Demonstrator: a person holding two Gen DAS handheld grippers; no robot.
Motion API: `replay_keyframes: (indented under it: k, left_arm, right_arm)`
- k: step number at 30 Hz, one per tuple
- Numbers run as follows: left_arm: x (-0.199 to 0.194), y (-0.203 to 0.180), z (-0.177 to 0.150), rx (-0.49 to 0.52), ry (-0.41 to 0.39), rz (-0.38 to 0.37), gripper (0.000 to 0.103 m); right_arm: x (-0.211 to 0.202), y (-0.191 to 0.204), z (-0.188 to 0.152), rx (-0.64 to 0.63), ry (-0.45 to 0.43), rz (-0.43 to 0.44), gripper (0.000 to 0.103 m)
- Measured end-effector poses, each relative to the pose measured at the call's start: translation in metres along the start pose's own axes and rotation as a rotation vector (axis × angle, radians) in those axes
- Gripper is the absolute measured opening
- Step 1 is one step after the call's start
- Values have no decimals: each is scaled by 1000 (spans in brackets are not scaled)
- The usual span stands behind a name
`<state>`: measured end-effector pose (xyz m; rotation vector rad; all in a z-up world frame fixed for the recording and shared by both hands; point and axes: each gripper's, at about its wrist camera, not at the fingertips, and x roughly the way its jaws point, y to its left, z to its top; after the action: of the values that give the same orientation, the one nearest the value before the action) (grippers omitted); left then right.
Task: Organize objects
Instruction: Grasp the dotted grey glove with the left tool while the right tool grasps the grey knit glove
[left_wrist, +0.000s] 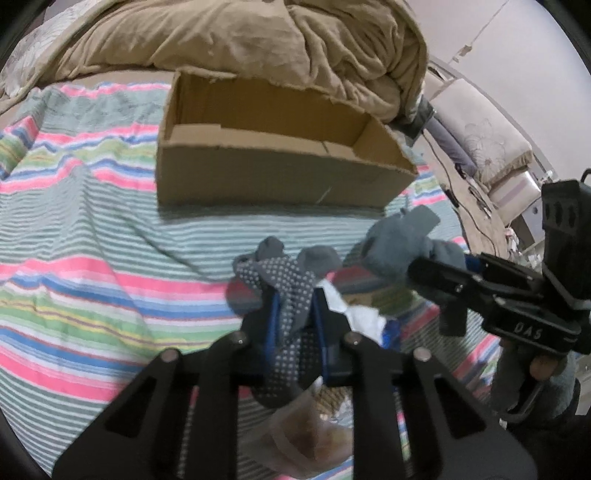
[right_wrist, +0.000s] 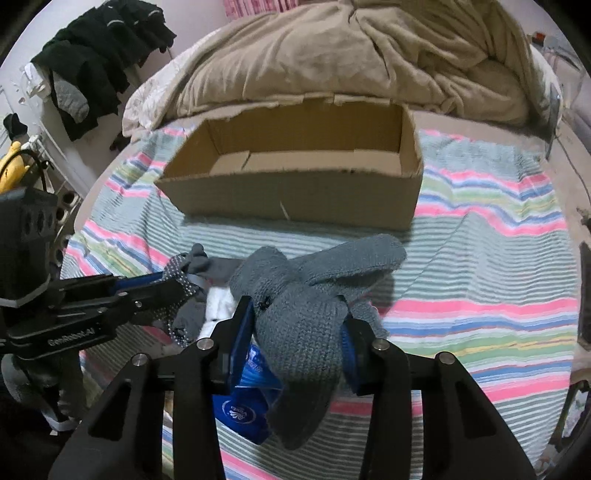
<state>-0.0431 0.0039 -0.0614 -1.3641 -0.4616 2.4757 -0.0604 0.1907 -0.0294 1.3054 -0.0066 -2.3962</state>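
My left gripper (left_wrist: 295, 310) is shut on a grey glove with white grip dots (left_wrist: 288, 295), held above the striped bedspread; this glove also shows at the left of the right wrist view (right_wrist: 181, 273). My right gripper (right_wrist: 295, 325) is shut on a grey knitted glove (right_wrist: 306, 306), which also shows at the right of the left wrist view (left_wrist: 399, 240). An open, empty cardboard box (left_wrist: 266, 181) sits on the bed ahead of both grippers and also shows in the right wrist view (right_wrist: 295, 195). The two gloves hang close together.
A striped bedspread (left_wrist: 92, 258) covers the bed. A rumpled tan blanket (right_wrist: 332, 55) lies behind the box. A blue packet (right_wrist: 243, 402) and white paper (left_wrist: 362, 317) lie under the grippers. Dark clothes (right_wrist: 99, 62) hang at the left. Cables and furniture (left_wrist: 491, 166) stand at the right.
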Motion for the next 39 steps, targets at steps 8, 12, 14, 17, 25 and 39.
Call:
replay_keyframes:
  k: [8,12,14,17,25,39]
  left_arm:
    - [-40,-14,26,38,-97,-2,18]
    - [-52,-21,44,61,-140,2,18]
    - [-56,-22,51,72,-156,12,18]
    - [-58,-20,61,79,-169,24,18]
    - [-48,-14,87,90,-195,44,18]
    - [12,25,113,54,-123,107,18]
  right_arm:
    - [-31,-2,21,-12,-84,-6,44]
    - [-40,-4,36,-24,-125,-12,44]
    - [-44,-7,45,-28,-143,-14,44]
    - [-47,-10,56,-34,-164,-16,44]
    - [-34,-21,86,-52,-171,-19,44]
    - [35,-41,113,-49,-93,11,45]
